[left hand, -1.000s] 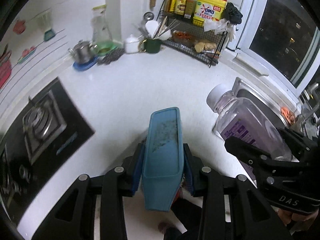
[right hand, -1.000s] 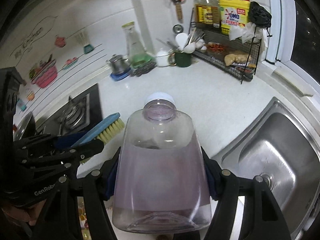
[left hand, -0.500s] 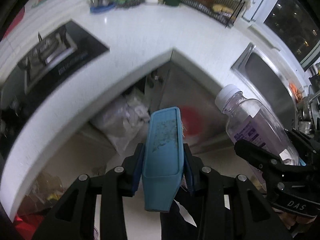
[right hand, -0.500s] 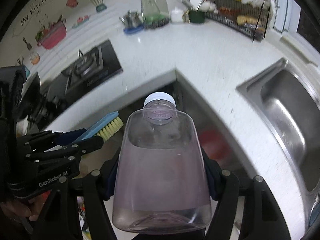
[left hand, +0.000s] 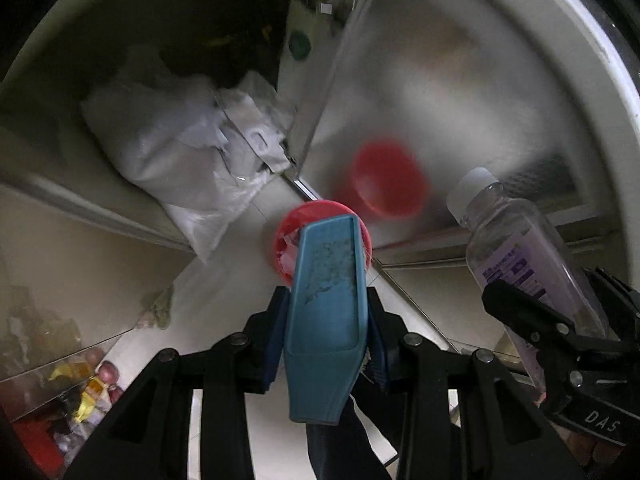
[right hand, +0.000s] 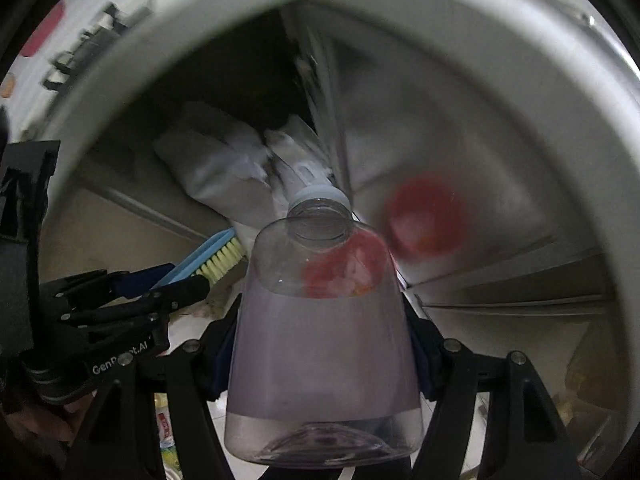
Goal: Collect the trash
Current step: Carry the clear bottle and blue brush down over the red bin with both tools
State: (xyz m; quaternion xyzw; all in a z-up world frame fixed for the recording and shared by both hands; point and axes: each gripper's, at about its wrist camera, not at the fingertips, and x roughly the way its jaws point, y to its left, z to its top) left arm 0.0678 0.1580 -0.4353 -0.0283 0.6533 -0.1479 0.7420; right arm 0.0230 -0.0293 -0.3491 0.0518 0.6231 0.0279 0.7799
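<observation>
**Both grippers loaded, pointing down at red bin under the counter**

White counter [right hand: 400, 4] edge arcs across the top of the right wrist view, blurred. Below it a shiny metal cabinet door [left hand: 440, 92] fills the upper right of the left wrist view, with a blurred red reflection on it. White plastic bags [left hand: 180, 152] sit piled in the dark opening, left of centre. Pale tiled floor [left hand: 224, 292] lower centre; colourful clutter in the lower left corner, too blurred to tell what.

Right gripper [right hand: 324, 344] at bottom centre of its own view, fingers clamped on the sides of a clear bottle [right hand: 324, 352] with purplish liquid and a white cap, cap pointing away. The same bottle shows at right edge of the left view.

Left gripper [left hand: 326, 336] bottom centre, fingers closed on a blue scrub brush [left hand: 326, 300], back facing camera; yellowish bristles visible in the right view, left of centre.

Red trash bin [left hand: 286, 236] on the floor, centre frame, partly behind the brush tip.
</observation>
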